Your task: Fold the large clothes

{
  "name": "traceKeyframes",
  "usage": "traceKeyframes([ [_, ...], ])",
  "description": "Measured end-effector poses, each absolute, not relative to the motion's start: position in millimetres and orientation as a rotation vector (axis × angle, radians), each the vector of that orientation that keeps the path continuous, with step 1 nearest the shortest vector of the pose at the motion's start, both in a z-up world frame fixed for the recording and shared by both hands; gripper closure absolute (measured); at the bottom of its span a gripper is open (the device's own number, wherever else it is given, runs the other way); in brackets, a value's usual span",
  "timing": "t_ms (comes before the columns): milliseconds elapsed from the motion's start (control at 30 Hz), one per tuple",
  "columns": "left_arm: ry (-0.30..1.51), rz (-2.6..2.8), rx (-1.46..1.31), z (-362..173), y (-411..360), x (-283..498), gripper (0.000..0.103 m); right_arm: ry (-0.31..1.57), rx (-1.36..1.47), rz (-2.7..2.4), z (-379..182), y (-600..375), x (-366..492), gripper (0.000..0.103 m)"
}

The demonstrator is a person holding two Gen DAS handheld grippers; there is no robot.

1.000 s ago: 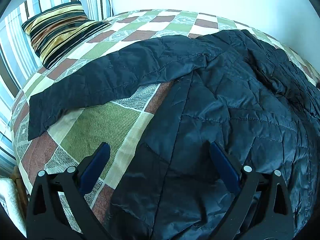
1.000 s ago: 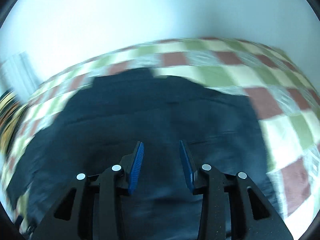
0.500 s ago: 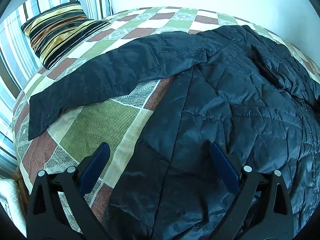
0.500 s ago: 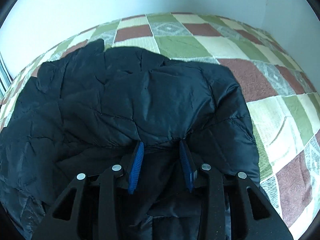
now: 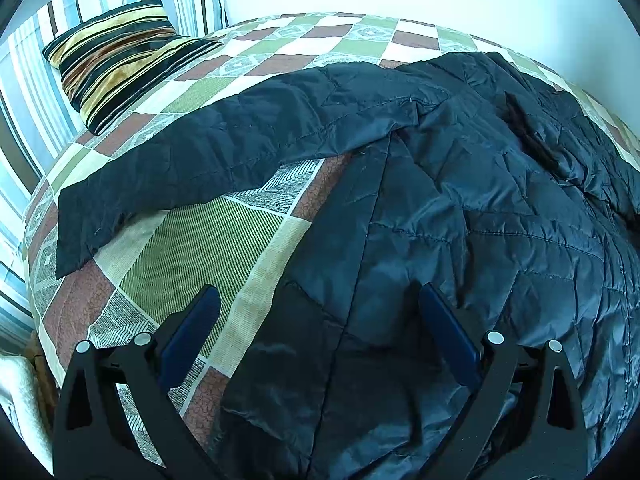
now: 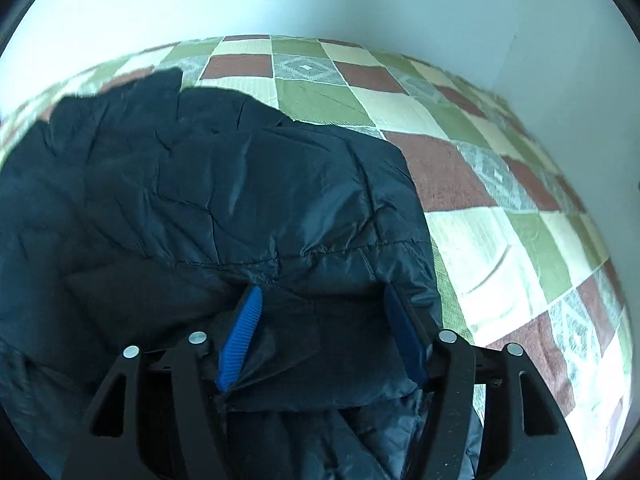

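Observation:
A dark navy quilted jacket [image 5: 460, 220] lies spread on a checked bedspread [image 5: 208, 248]. One sleeve [image 5: 224, 152] stretches out to the left across the bed. My left gripper [image 5: 320, 296] is open and hovers over the jacket's left edge near its hem. In the right wrist view the jacket [image 6: 240, 184] has its right side folded over onto the body. My right gripper [image 6: 320, 300] is open right above the folded part, with loose fabric lying between its blue pads [image 6: 240, 332].
A striped cushion [image 5: 116, 64] lies at the far left of the bed by striped pillows [image 5: 36, 80]. White walls close the bed at the back and right [image 6: 560, 40]. Bare bedspread [image 6: 500, 200] lies right of the jacket.
My right gripper has opened from a narrow gap and let go of the jacket's right side, now laid folded over the body. The left gripper drew slightly nearer the jacket.

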State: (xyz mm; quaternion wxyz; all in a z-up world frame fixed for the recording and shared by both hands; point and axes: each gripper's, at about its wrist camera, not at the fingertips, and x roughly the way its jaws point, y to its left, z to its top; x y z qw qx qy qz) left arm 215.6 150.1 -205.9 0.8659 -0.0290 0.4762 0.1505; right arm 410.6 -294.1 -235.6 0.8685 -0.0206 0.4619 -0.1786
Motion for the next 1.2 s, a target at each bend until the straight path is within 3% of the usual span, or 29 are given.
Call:
traceKeyframes([
  [333, 0.95, 0.385, -0.093, -190, 184, 200, 0.004, 0.932, -0.049, -0.391, -236, -293, 404, 0.037],
  [733, 0.919, 0.629, -0.373, -193, 325, 151, 0.004, 0.917, -0.026, -0.396, -236, -297, 400, 0.032],
  [1200, 0.854, 0.567, -0.54, -218, 393, 175, 0.004, 0.912, -0.033, -0.402, -236, -295, 400, 0.031],
])
